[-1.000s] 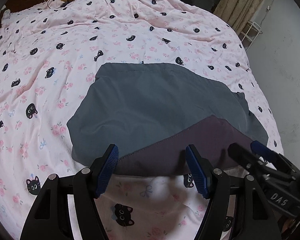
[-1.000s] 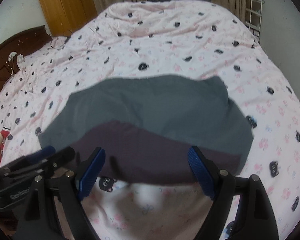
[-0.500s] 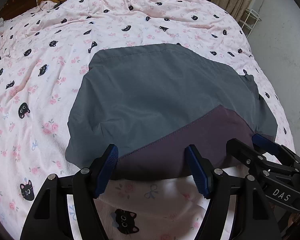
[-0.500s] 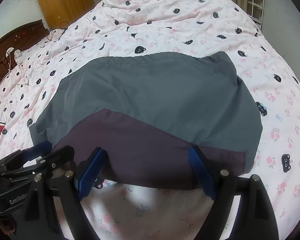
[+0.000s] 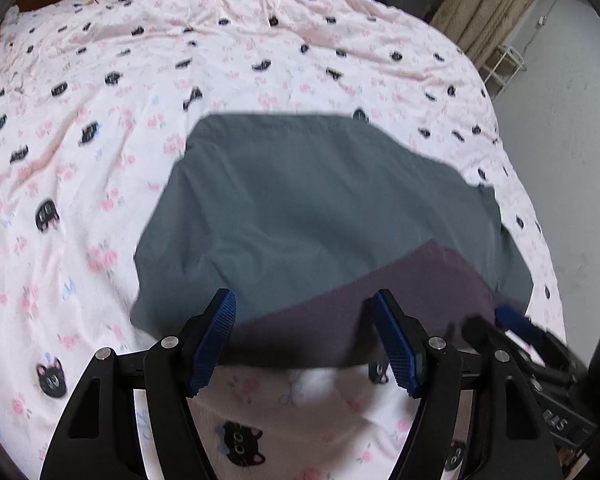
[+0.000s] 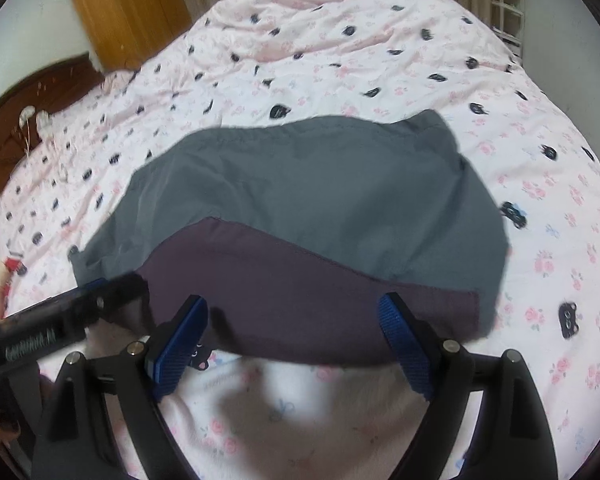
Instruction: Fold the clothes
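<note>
The garment [image 5: 320,208] lies flat on the bed [image 5: 80,160], its purple hem nearest both grippers. A one-sided grab would likely skew the fold. The left gripper [image 5: 304,336] and the right gripper [image 6: 296,336] hover at that hem, fingers spread, seemingly holding nothing, though blur hides contact.

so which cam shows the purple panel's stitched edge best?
Right wrist: the purple panel spans the frame, its stitched edge sharp against the grey garment. Left wrist shows it blurred, partly behind a finger.
</note>
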